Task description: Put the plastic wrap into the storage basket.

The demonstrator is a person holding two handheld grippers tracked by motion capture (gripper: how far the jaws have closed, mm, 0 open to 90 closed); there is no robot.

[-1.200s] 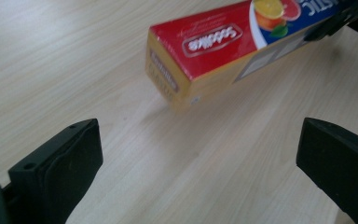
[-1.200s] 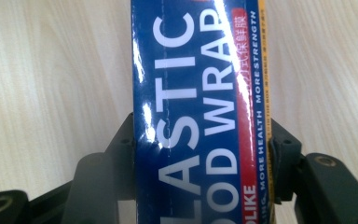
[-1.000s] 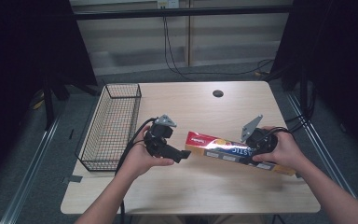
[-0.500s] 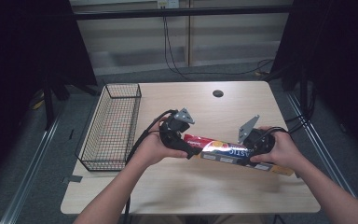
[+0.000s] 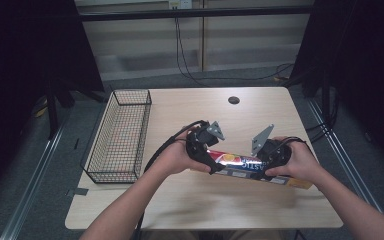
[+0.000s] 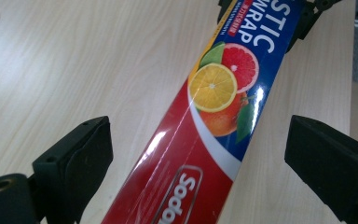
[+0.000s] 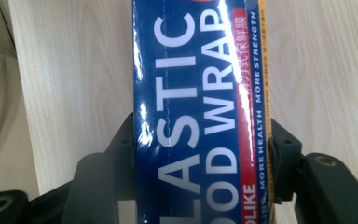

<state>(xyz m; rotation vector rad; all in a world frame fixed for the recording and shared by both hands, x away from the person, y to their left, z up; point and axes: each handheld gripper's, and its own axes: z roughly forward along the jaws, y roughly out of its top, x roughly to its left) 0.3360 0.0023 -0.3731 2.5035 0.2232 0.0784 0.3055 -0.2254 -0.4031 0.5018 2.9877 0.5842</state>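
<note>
Cardboard, glossy and light: the long red-and-blue plastic wrap box (image 5: pixel 240 164) lies near-centre on the wooden counter (image 5: pixel 260 115). Right claw (image 7: pixel 200 168) clamps its right end; left claw (image 6: pixel 200 154) straddles the left end, wide. Stiff but crushable, probably slippery; best held across its narrow sides.

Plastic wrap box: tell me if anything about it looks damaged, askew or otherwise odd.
Nothing stands out. The box looks intact, with no dents or tears on the faces shown. It lies at a slant across the table. The right tongs clamp its blue end; the left tongs straddle its red end, open.
</note>
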